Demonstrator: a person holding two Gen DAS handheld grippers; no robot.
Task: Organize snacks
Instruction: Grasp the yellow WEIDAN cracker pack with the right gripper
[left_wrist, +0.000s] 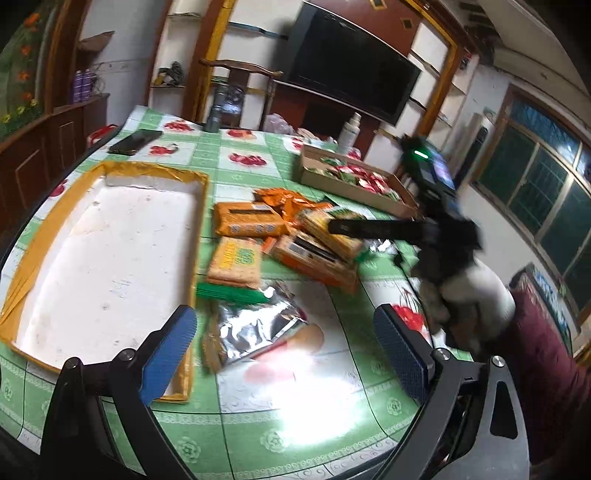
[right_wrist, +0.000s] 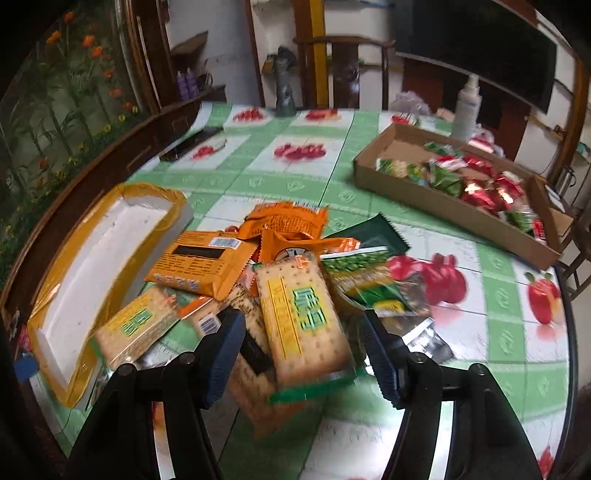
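Right gripper (right_wrist: 301, 354) spread wide, straddling the cracker pack (right_wrist: 301, 325) atop the heap just right of the white tray (right_wrist: 110, 266). Best squeeze the pack's long edges squarely. Left gripper (left_wrist: 284, 354) hangs released, nearer than the heap.

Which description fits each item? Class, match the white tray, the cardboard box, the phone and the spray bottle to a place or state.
1 white tray
2 cardboard box
3 phone
4 spray bottle

A upright behind the box
B holds red and green packets
C nothing inside, yellow rim
D lies flat at the table's far left edge

Pairs: 1-C, 2-B, 3-D, 4-A
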